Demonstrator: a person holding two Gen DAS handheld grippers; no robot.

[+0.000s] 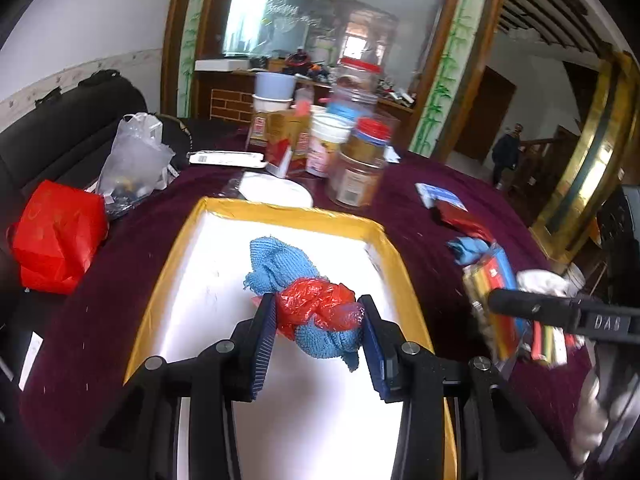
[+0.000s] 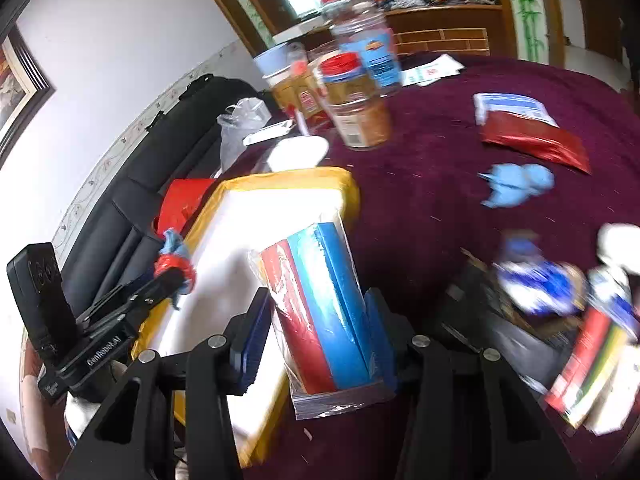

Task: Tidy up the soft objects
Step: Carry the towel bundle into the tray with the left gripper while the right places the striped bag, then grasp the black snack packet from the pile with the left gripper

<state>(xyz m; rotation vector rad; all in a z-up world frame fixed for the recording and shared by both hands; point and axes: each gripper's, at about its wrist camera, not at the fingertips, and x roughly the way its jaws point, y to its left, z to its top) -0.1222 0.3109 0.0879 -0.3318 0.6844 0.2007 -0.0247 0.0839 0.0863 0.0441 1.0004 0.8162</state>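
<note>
Both hands are full over the yellow-rimmed tray.

The left gripper (image 1: 318,322) has its jaws pinched on a blue cloth bundle (image 1: 288,268) tied with red plastic, held above the white floor of the tray (image 1: 296,214). The right gripper (image 2: 318,334) has its jaws clamped on a clear-wrapped pack of red and blue sheets (image 2: 320,304), held at the tray's near corner above the maroon worktop (image 2: 432,160). A small blue cloth (image 2: 516,184) lies loose on it.
</note>
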